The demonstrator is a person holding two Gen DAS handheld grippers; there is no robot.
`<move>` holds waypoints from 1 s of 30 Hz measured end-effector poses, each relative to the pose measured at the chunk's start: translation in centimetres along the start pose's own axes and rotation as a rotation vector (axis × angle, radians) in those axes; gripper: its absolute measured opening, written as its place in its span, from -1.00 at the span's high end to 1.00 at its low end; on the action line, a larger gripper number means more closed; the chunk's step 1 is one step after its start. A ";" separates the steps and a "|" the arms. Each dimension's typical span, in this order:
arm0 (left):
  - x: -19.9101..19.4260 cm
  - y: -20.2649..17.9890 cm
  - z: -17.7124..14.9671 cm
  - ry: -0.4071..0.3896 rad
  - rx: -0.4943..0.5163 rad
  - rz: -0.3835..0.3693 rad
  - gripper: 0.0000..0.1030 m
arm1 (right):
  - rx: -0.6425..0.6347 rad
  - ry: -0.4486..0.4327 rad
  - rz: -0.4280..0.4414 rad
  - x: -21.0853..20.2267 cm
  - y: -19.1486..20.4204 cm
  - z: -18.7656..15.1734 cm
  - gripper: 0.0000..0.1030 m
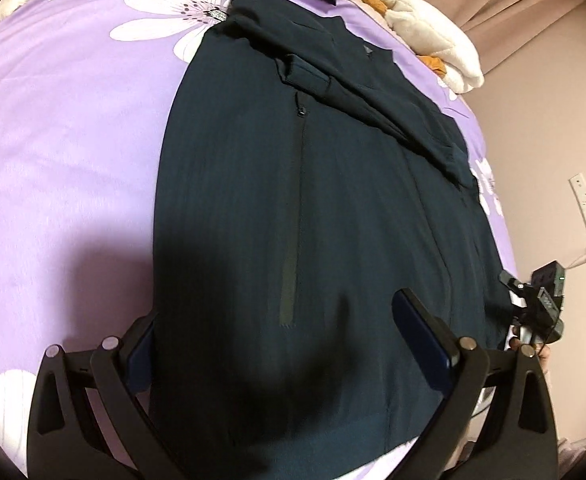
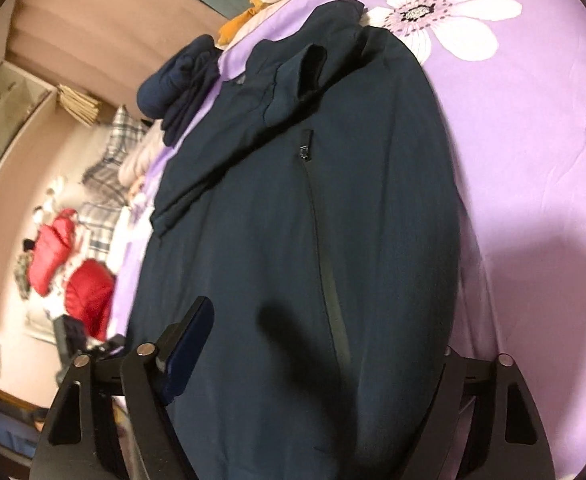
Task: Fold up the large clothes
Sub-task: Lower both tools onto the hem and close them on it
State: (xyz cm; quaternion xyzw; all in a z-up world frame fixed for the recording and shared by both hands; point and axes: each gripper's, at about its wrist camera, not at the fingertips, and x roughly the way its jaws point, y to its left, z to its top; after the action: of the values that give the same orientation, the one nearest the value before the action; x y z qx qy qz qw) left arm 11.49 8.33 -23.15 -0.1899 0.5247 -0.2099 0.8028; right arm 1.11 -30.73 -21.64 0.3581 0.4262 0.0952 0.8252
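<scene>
The left gripper [image 1: 277,336] is seen in the left wrist view with its jaws spread wide, one finger at the jacket's left edge and the other over the cloth nearer the right side; nothing is pinched, and contact with the fabric can't be judged for certain. The dark navy jacket [image 1: 313,184] is laid lengthwise on the purple floral bedspread [image 1: 73,140], hem toward the camera, collar at the far end, w/ both sleeves [image 1: 373,92] already folded in across the chest and a zip pocket [image 1: 302,111] showing. A white plush toy [image 1: 433,40] is lying near the far right corner of the bed, and the other tool is glimpsed at the right edge. In the right wrist view the right gripper [image 2: 325,344] is likewise held with jaws wide apart above the hem end of the jacket, gripping nothing (its right finger is mostly hidden behind the cloth). A folded dark garment [image 2: 181,88] is set beside the collar, and red items [image 2: 69,264] are blurred in the room beyond. The sleeve step is judged done; approx. next, the hem corners would need to be pinched by both tools together and carried up toward the collar, evenly, so the tucked sleeves aren't dragged loose.
</scene>
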 end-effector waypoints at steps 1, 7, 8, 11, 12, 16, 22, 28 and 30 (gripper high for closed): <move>-0.2 0.0 -0.3 0.001 0.003 -0.009 -0.96 | 0.008 0.004 0.016 -0.3 -0.2 -0.3 -0.46; -1.0 -0.4 -2.3 0.000 0.044 -0.039 -0.95 | 0.076 0.037 0.084 -2.1 -1.9 -2.5 -0.17; -1.1 -0.4 -2.6 -0.003 0.047 -0.041 -0.94 | 0.091 0.040 0.089 -2.6 -2.2 -3.0 -0.16; -1.5 -0.2 -3.1 -0.008 0.033 -0.058 -0.94 | 0.127 0.057 0.106 -3.3 -2.7 -3.7 -0.16; -1.7 -0.2 -3.2 -0.011 0.028 -0.064 -0.94 | 0.129 0.062 0.106 -3.5 -2.7 -3.9 -0.16; -1.9 0.3 -3.8 -0.006 0.004 -0.090 -0.94 | 0.139 0.090 0.109 -3.2 -2.3 -4.3 -0.16; -1.9 0.7 -4.1 -0.012 -0.043 -0.126 -0.94 | 0.133 0.073 0.097 -1.6 -1.4 -3.5 -0.16; -1.4 -0.2 -3.3 -0.036 -0.052 -0.074 -0.62 | 0.086 0.063 0.096 0.0 -0.4 -2.4 -0.16; -1.3 -0.5 -3.1 -0.047 -0.043 -0.023 -0.45 | 0.063 0.060 0.075 0.2 0.0 -2.3 -0.12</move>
State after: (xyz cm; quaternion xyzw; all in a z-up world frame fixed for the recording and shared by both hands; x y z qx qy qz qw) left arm 8.06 8.31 -23.11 -0.2177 0.5081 -0.2032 0.8082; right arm -0.52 -29.44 -22.64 0.3966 0.4398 0.1230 0.7963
